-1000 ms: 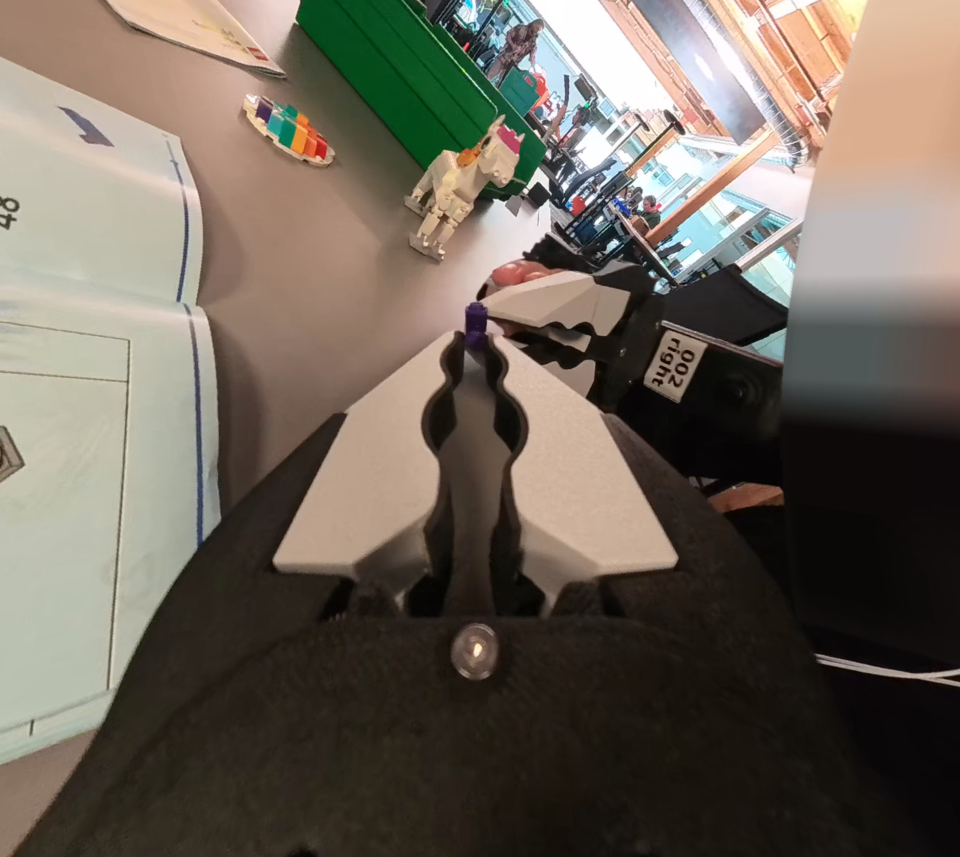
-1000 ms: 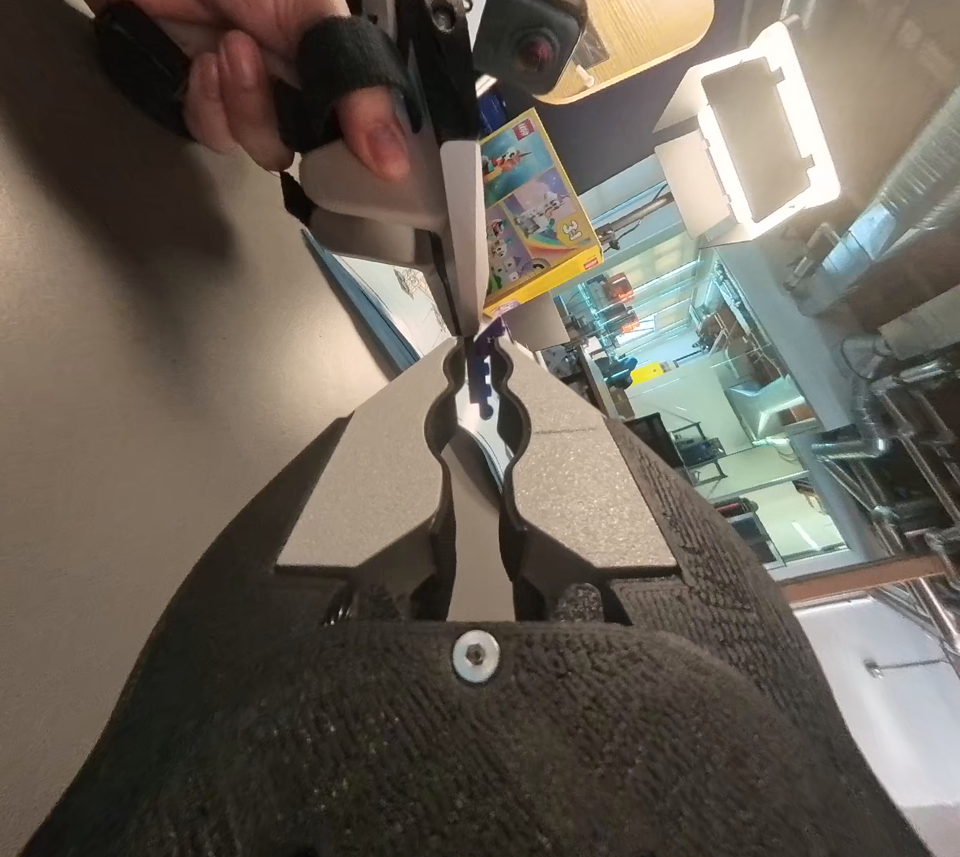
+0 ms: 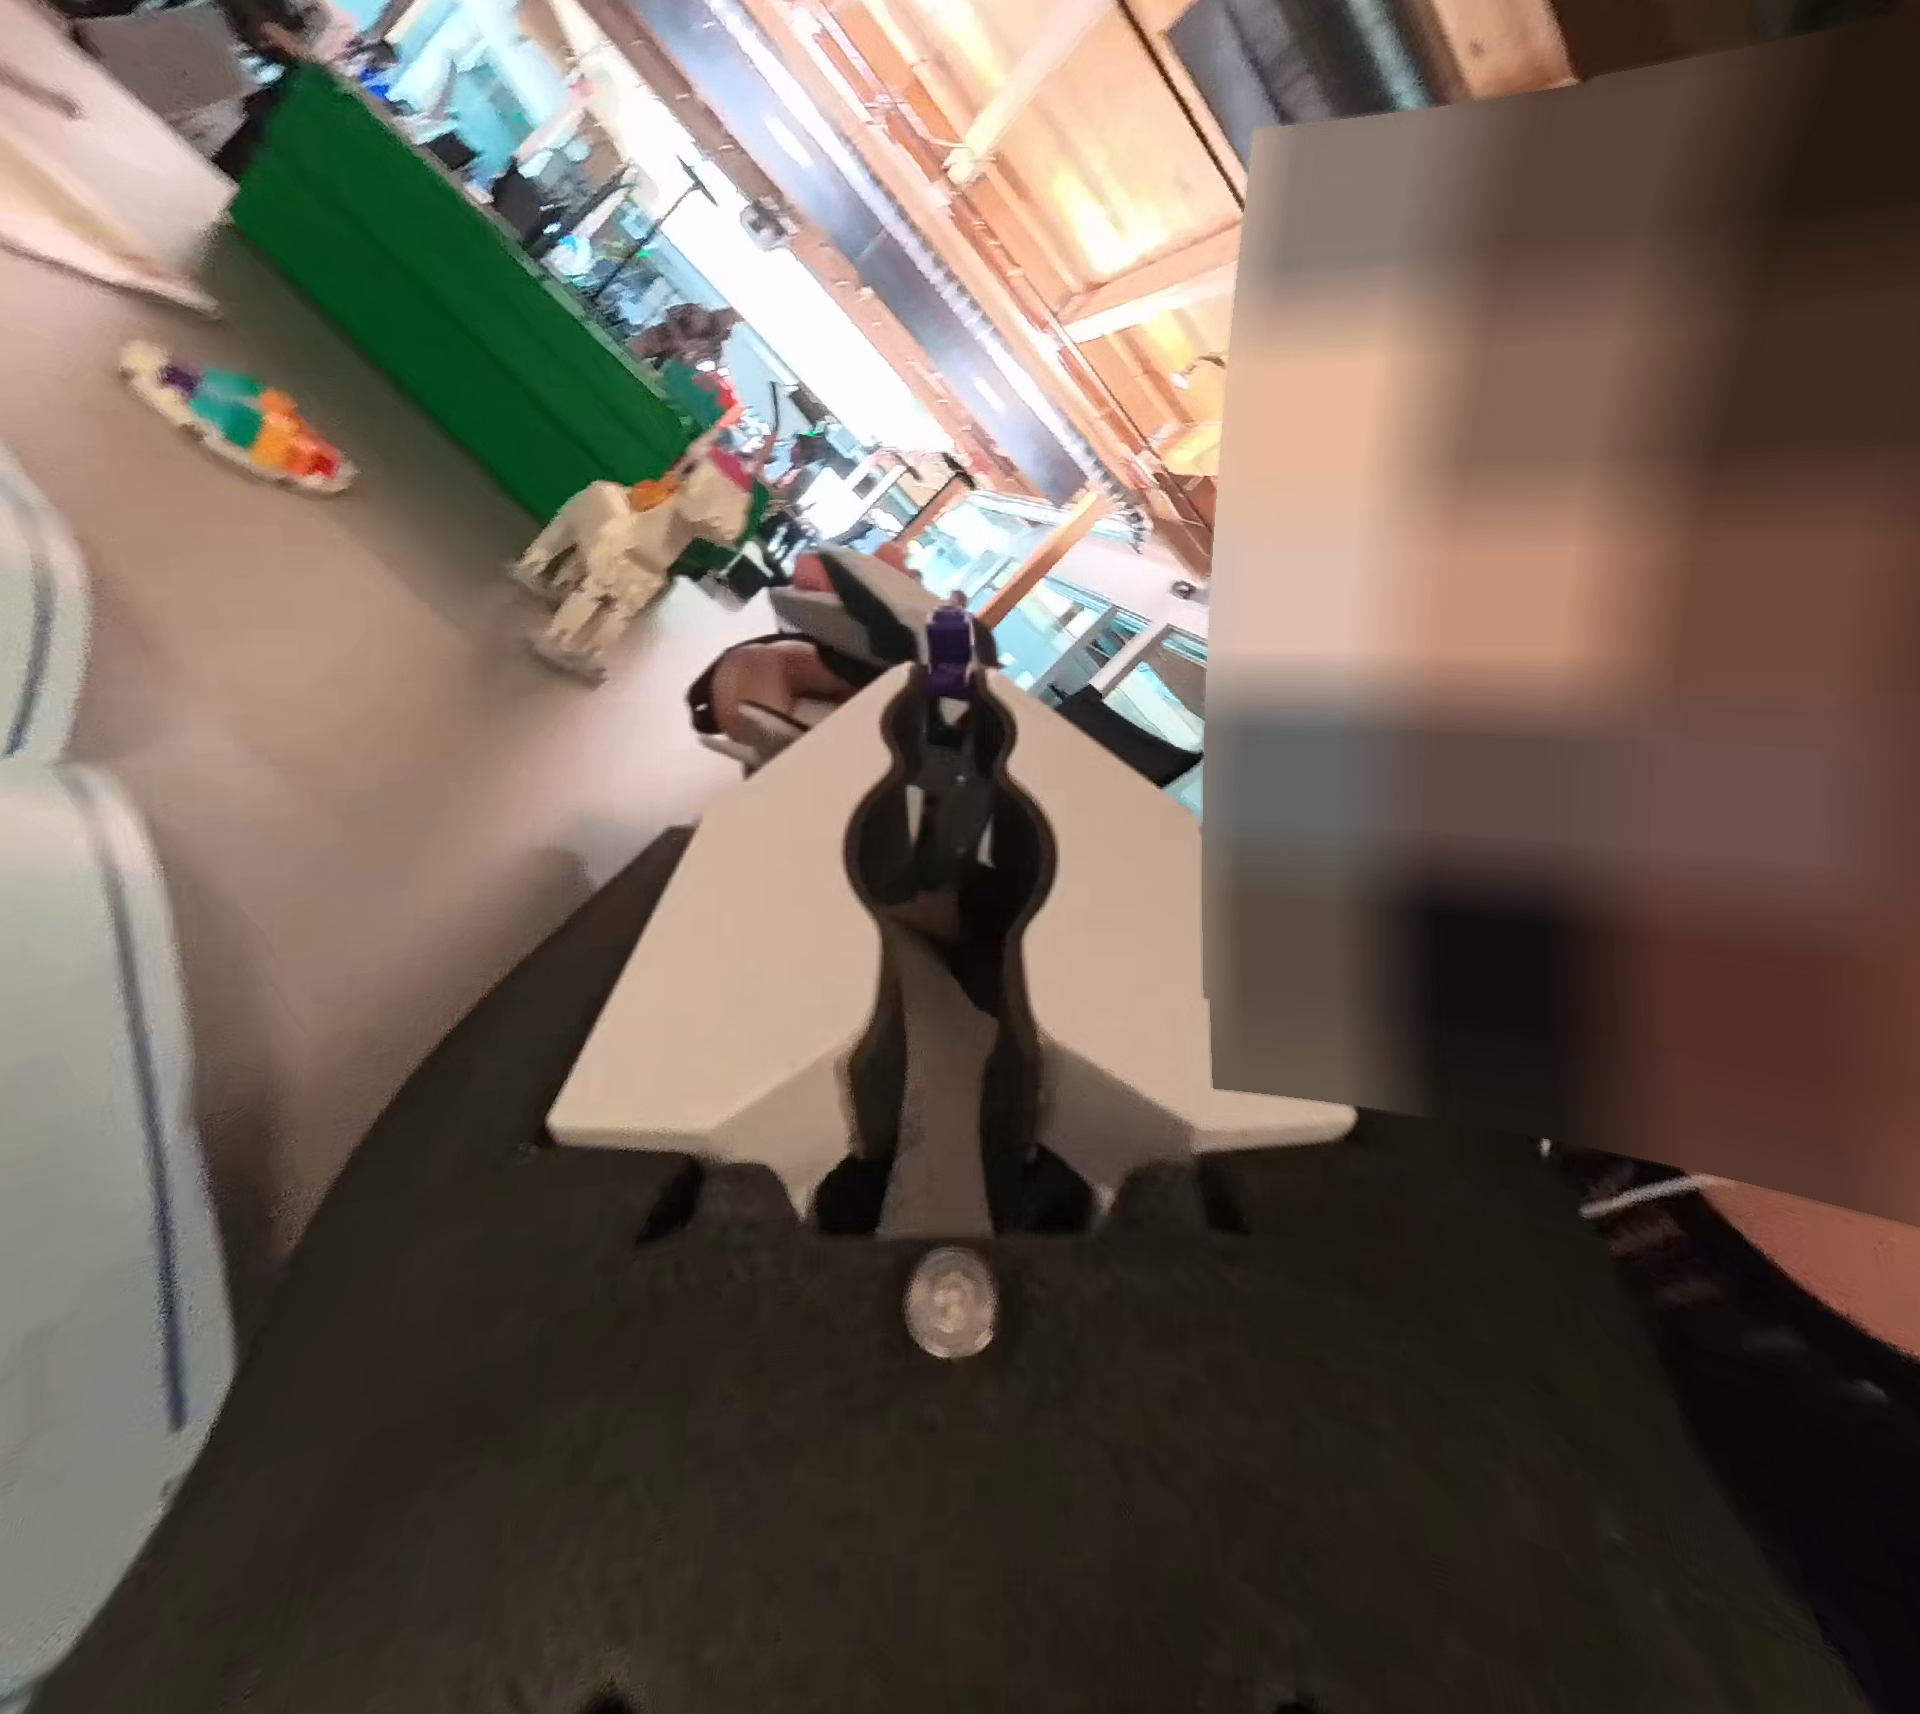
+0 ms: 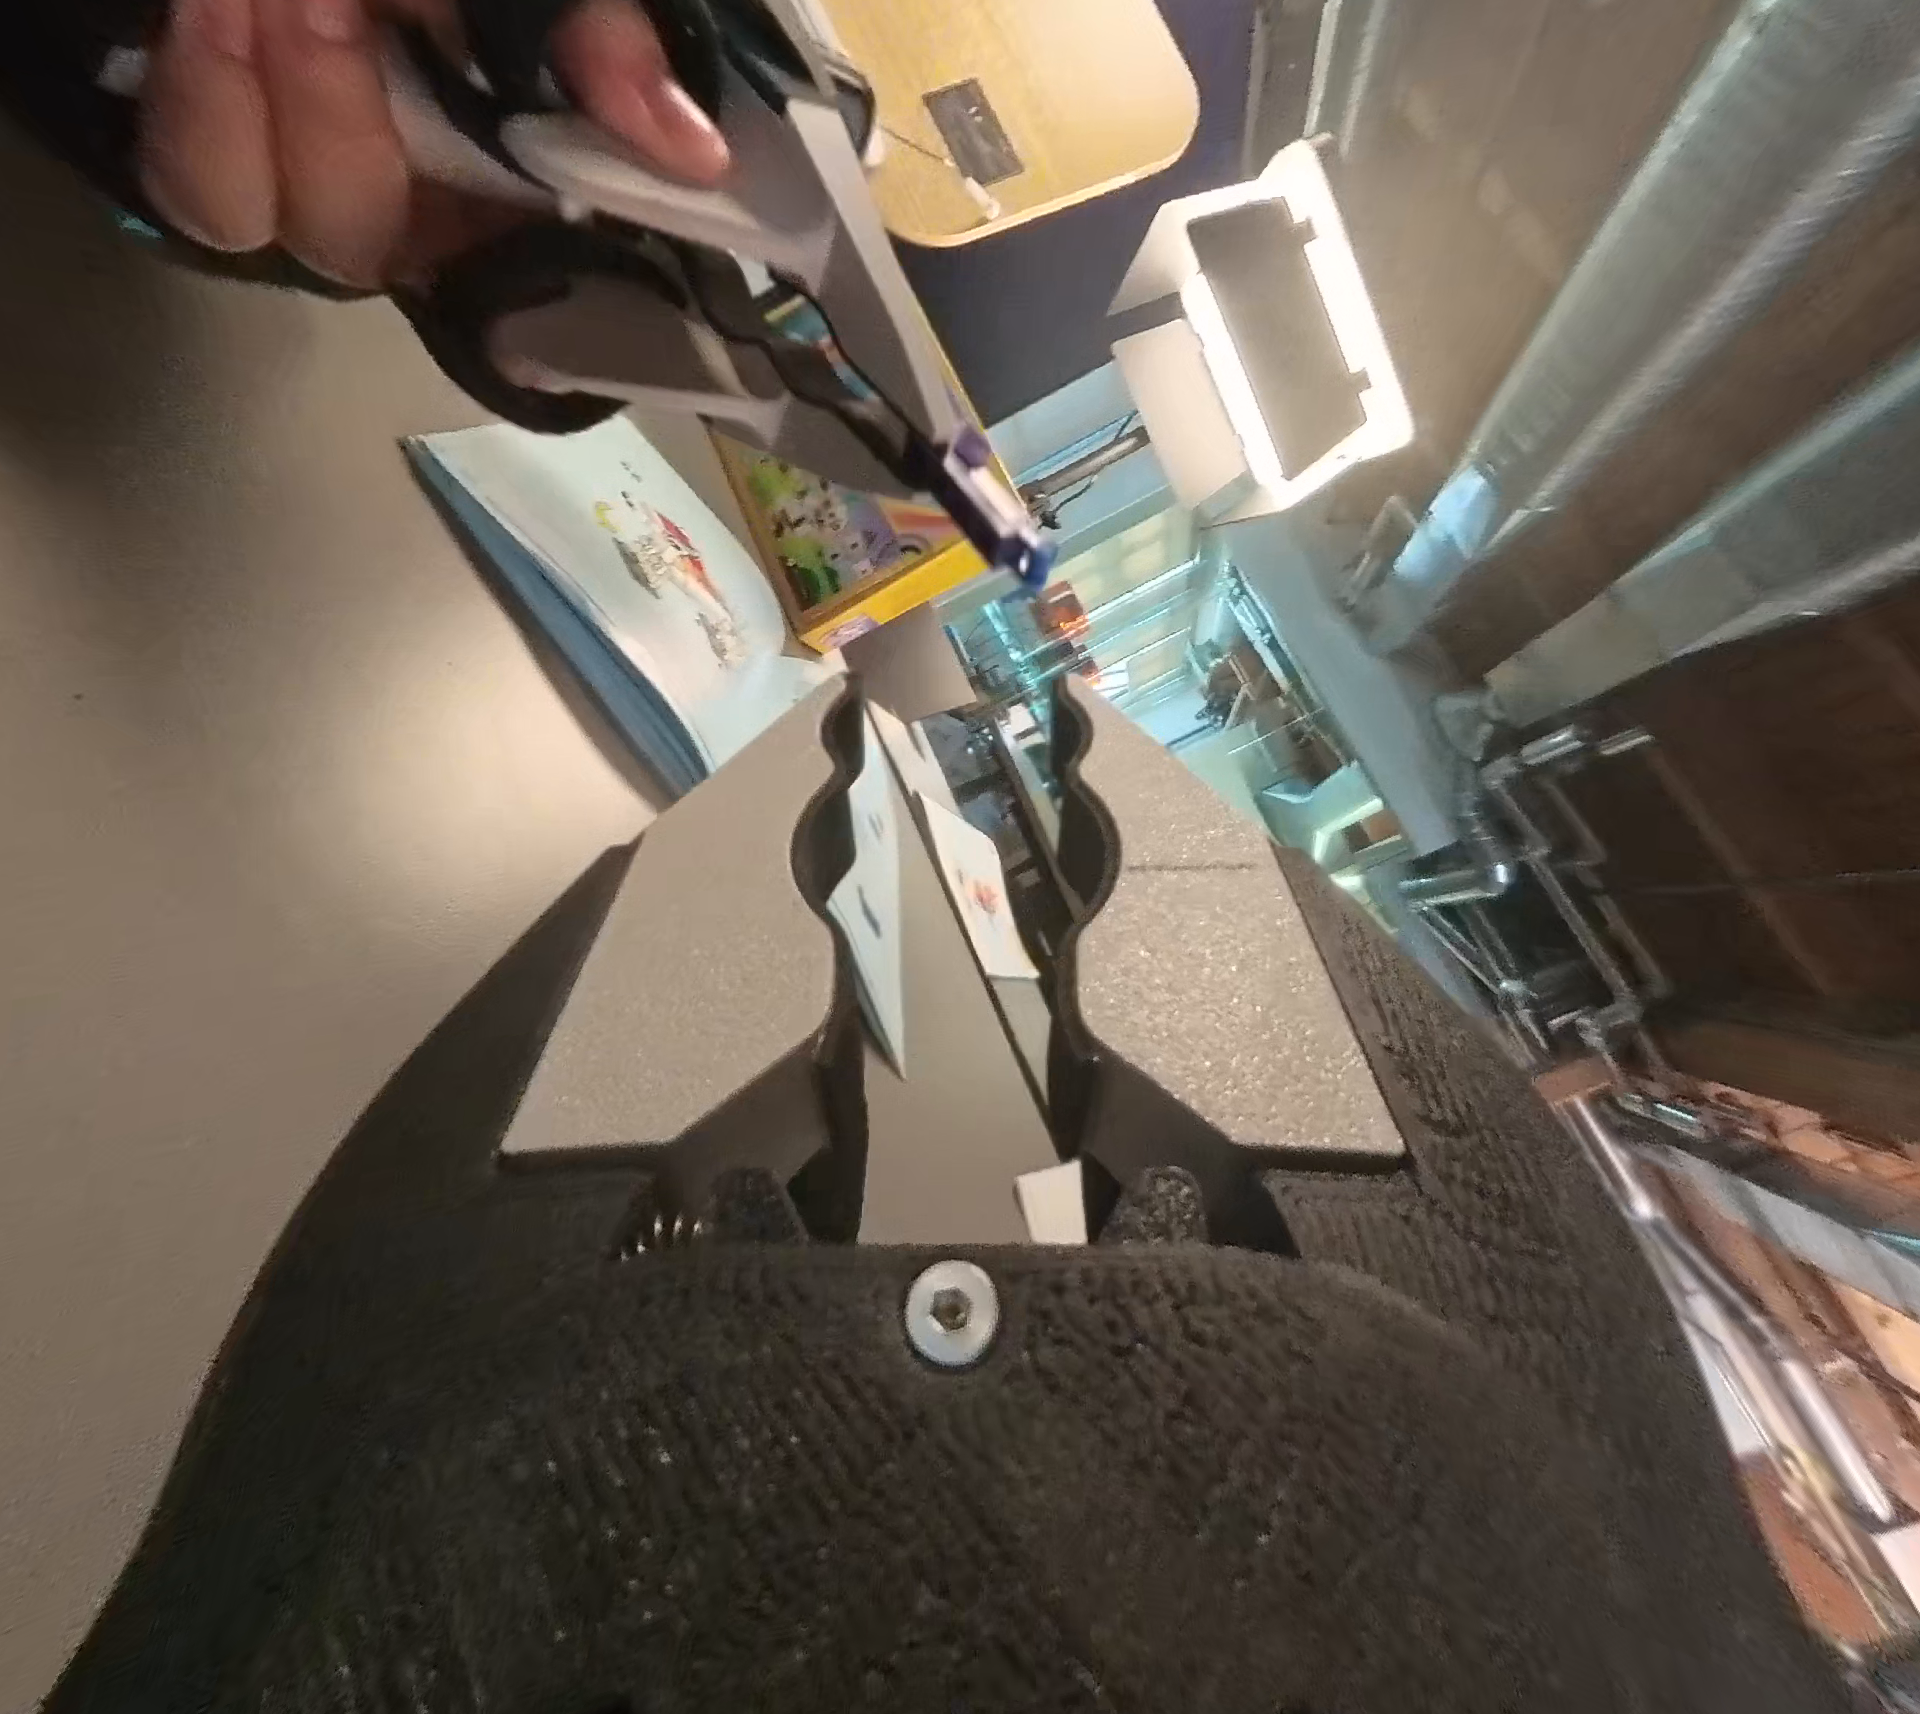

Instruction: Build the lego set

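Note:
My left gripper [image 3: 943, 677] is shut on a small purple lego piece [image 3: 945, 648] that sticks out past its tips, held up off the table. In the right wrist view the same piece [image 4: 987, 511] shows as a purple and lavender strip in the left gripper [image 4: 935, 459], which a hand holds. My right gripper [image 4: 956, 698] is open and empty, below and apart from the piece. A white lego unicorn [image 3: 634, 552] stands on the grey table [image 3: 343, 677], and a round plate with rainbow bricks [image 3: 239, 433] lies to its left.
A green bin [image 3: 436, 334] stands behind the unicorn. An open instruction booklet [image 4: 634, 584] and a yellow lego box [image 4: 842, 552] lie on the table beyond my right gripper. More booklet pages [image 3: 94, 1145] lie at the left of the left wrist view. Tip to tip, the grippers are about 5 cm apart. The white lego unicorn [image 3: 634, 552] is about 20 cm from my right fingertips.
My right gripper has opened and let go of the purple piece, then pulled back from it. My left gripper keeps the piece and has tilted up and away.

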Demonstrator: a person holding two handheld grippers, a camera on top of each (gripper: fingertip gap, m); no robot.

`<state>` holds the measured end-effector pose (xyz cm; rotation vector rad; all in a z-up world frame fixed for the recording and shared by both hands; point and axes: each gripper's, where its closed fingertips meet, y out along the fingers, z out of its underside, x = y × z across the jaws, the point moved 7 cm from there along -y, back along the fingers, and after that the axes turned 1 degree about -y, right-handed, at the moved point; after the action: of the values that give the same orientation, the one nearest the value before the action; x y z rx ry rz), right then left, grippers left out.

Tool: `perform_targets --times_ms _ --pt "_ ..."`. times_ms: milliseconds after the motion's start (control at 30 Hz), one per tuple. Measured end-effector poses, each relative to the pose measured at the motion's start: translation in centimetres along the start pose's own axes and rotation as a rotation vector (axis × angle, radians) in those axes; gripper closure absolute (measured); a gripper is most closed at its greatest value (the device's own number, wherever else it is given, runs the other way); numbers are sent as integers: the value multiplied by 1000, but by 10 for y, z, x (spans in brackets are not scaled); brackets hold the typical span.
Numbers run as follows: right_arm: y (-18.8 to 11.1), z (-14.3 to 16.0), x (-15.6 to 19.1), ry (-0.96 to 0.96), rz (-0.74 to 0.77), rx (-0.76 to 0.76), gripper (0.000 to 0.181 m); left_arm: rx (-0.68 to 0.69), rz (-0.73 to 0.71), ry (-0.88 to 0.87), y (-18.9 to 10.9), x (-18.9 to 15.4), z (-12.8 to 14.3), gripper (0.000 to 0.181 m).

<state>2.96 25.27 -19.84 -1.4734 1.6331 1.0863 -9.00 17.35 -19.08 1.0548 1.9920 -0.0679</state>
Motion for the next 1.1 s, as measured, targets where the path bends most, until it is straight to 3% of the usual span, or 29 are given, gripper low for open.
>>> perform_targets --times_ms 33,200,300,1100 --pt "-1 2 -1 2 5 -2 148 7 29 34 2 -4 1 175" --pt "-1 13 -7 56 10 19 148 11 72 373 5 -26 8 174" --pt "0 15 -6 77 -5 25 149 20 56 483 6 -32 10 174" --pt "3 17 4 61 -77 38 158 57 36 472 8 -27 14 174"
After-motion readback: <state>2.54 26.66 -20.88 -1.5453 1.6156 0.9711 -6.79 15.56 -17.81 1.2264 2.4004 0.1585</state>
